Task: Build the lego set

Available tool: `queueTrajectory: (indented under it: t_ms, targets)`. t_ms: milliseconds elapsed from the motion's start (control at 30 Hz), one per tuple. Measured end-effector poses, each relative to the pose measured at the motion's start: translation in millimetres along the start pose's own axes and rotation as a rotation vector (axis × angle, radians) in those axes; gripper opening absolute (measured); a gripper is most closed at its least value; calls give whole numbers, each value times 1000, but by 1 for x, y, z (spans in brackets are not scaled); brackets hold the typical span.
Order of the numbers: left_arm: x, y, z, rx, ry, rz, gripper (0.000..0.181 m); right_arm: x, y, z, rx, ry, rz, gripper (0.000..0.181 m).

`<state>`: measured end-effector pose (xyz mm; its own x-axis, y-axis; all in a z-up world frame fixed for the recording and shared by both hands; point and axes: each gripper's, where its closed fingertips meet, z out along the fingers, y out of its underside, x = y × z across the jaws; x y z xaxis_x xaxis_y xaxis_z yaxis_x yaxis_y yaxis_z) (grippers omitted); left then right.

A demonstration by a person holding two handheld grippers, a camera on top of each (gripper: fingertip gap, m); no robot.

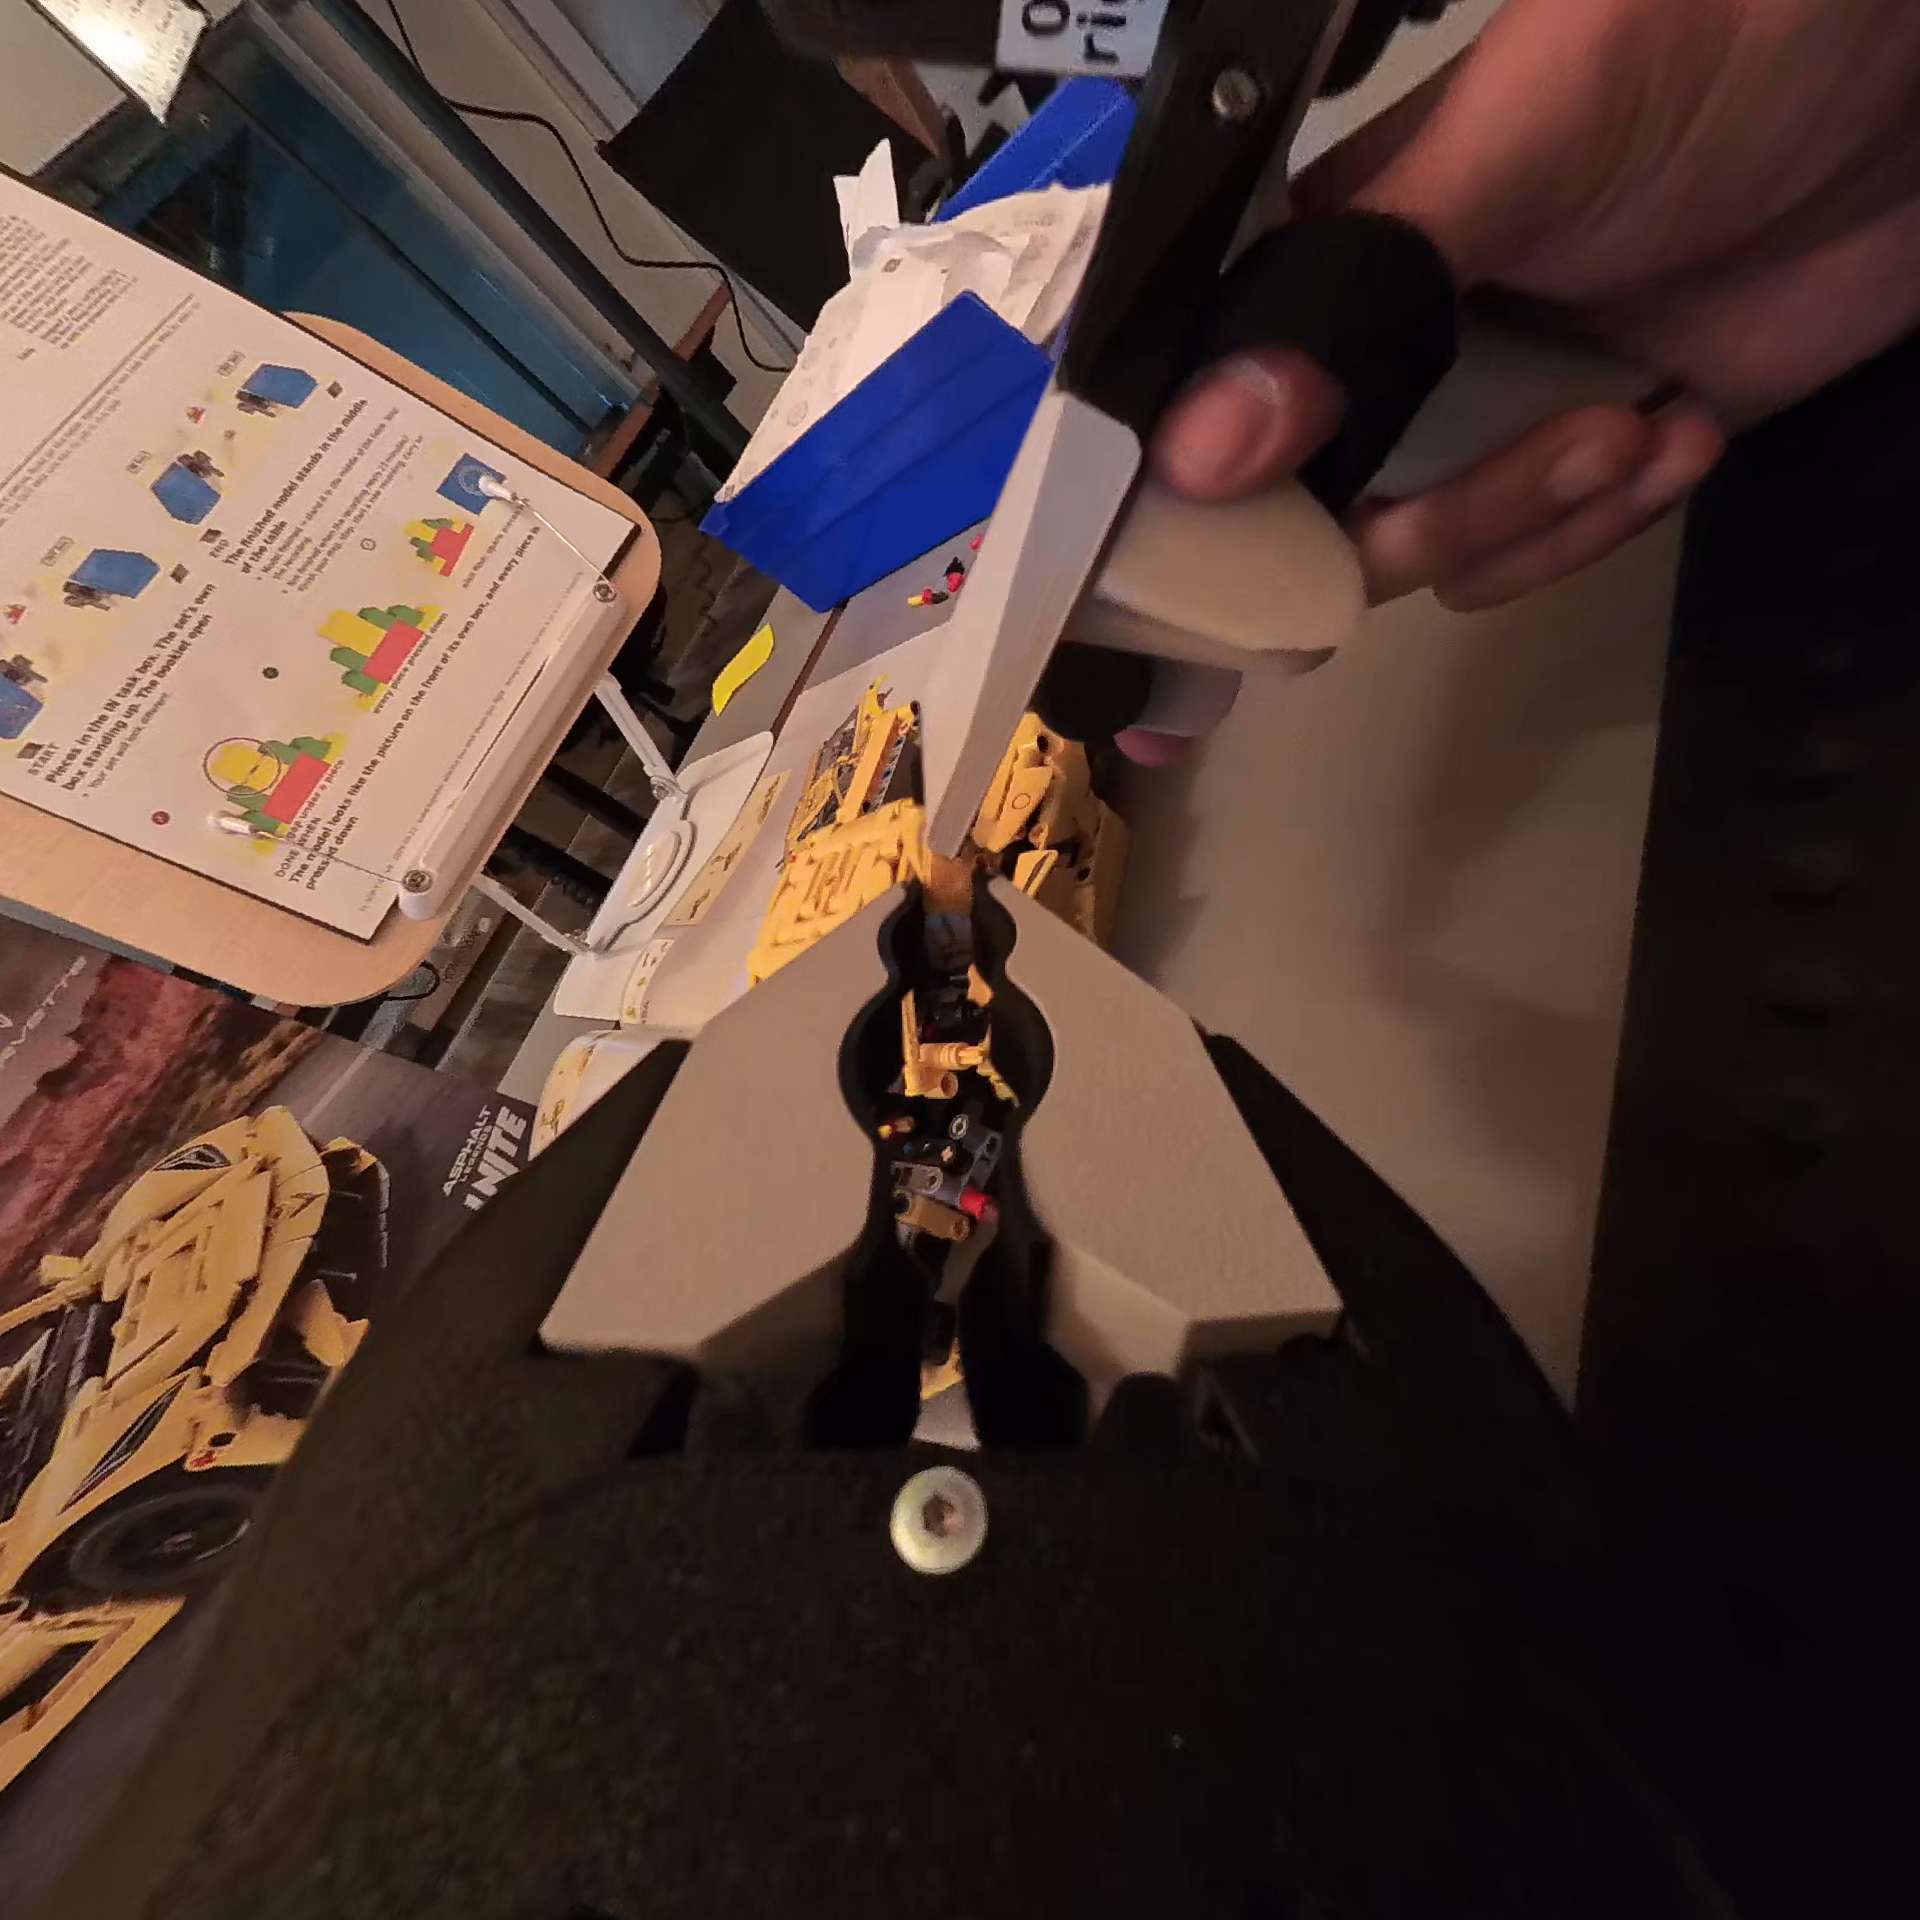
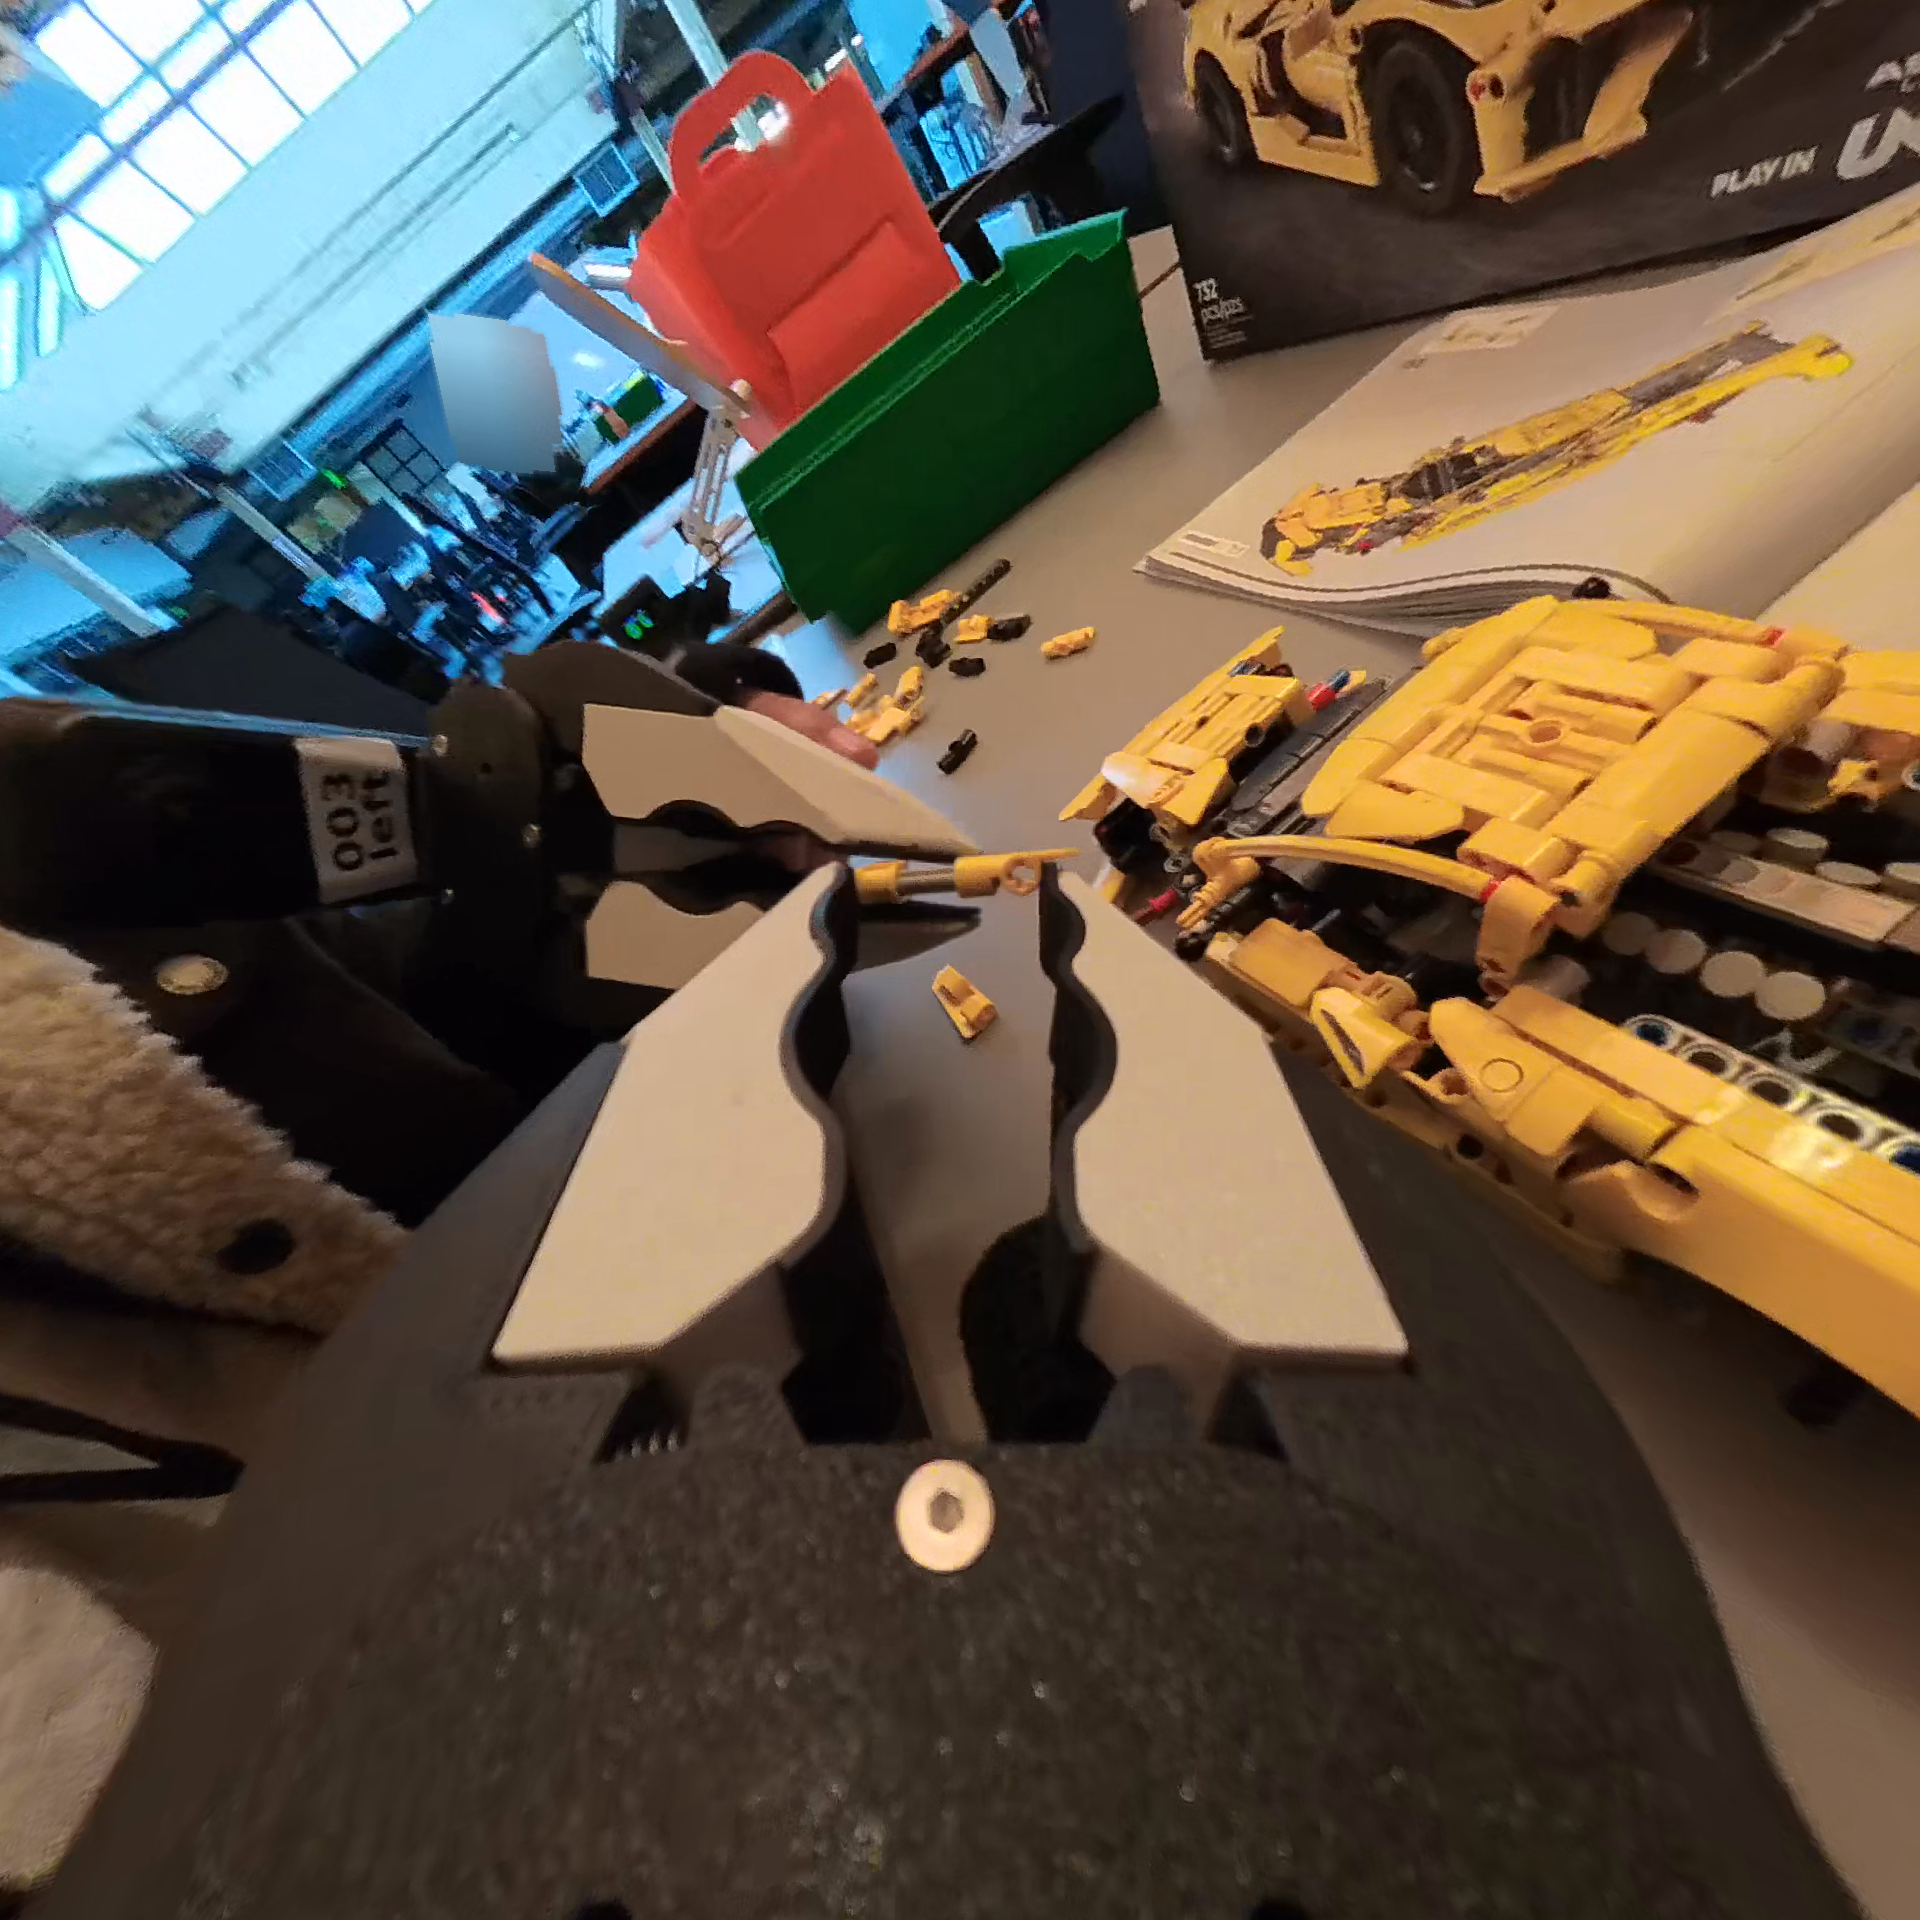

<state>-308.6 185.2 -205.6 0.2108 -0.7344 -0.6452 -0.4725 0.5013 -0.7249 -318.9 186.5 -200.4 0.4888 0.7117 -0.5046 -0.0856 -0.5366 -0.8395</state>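
My left gripper (image 1: pixel 951 896) is shut on a small yellow connector with a grey axle (image 2: pixel 940 879), held just above the table. It enters the right wrist view from the left (image 2: pixel 972 881). My right gripper (image 2: pixel 945 885) is open, and its fingertips (image 2: pixel 1070 914) stand at either end of that piece. One of its fingers (image 1: pixel 1029 623) reaches down from the upper right in the left wrist view, held by a hand (image 1: pixel 1558 260). The half-built yellow car model (image 2: pixel 1558 831) lies just to the right and also shows behind my left fingertips (image 1: pixel 831 894).
A small yellow piece (image 2: pixel 964 1003) lies on the table under my right gripper. Loose yellow and black pieces (image 2: pixel 935 665) lie before a green bin (image 2: pixel 956 436) and a red carrier (image 2: pixel 800 239). The open booklet (image 2: pixel 1507 488), set box (image 2: pixel 1351 239), blue bin (image 1: pixel 894 468) and sheet stand (image 1: pixel 260 571) ring the workspace. Less than 4 cm separates the two grippers' tips.
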Motion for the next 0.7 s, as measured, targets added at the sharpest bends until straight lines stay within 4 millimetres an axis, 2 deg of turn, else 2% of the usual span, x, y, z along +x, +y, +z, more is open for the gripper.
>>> queueTrajectory:
  t_ms: [100, 267, 700]
  targets:
    - [1, 0, 0, -4, -8, 32, 7, -1, 0, 0, -7, 23, -67, 35]
    - [3, 5, 2, -45, -27, 108, 7, 3, 5, 1, -32, 34, -53, 34]
    - [2, 7, 3, -63, -37, 117, 7, 2, 7, 2, -37, 39, -76, 29]
